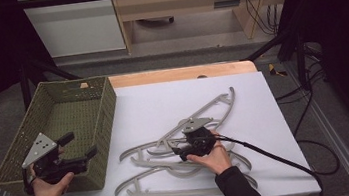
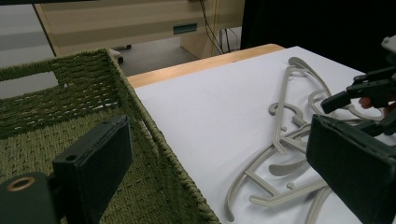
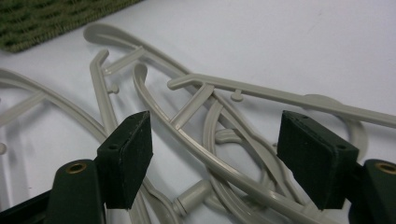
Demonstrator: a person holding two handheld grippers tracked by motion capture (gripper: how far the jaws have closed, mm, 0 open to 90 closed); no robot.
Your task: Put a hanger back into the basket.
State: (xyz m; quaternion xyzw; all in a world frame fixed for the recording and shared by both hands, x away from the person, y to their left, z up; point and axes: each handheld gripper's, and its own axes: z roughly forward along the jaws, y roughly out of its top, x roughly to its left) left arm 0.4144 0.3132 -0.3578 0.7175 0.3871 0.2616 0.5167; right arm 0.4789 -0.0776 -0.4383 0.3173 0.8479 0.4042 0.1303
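Several grey plastic hangers (image 1: 155,156) lie tangled on the white table top (image 1: 162,99), right of a green woven basket (image 1: 107,117). My right gripper (image 1: 178,151) sits low over the pile, jaws apart. In the right gripper view its pads (image 3: 128,154) straddle curved hanger bars (image 3: 196,140) without touching them. My left gripper (image 1: 80,144) is open and holds nothing, hovering at the basket's near right corner. In the left gripper view, the left gripper (image 2: 219,158) spans the basket rim (image 2: 140,126). Beyond it lie the hangers (image 2: 280,135) and the right gripper (image 2: 359,91).
The basket is empty inside. One hanger (image 1: 216,104) reaches toward the table's far right. A black cable (image 1: 270,155) trails from the right gripper off the near right edge. A wooden strip (image 1: 179,73) borders the far side, with a cabinet behind.
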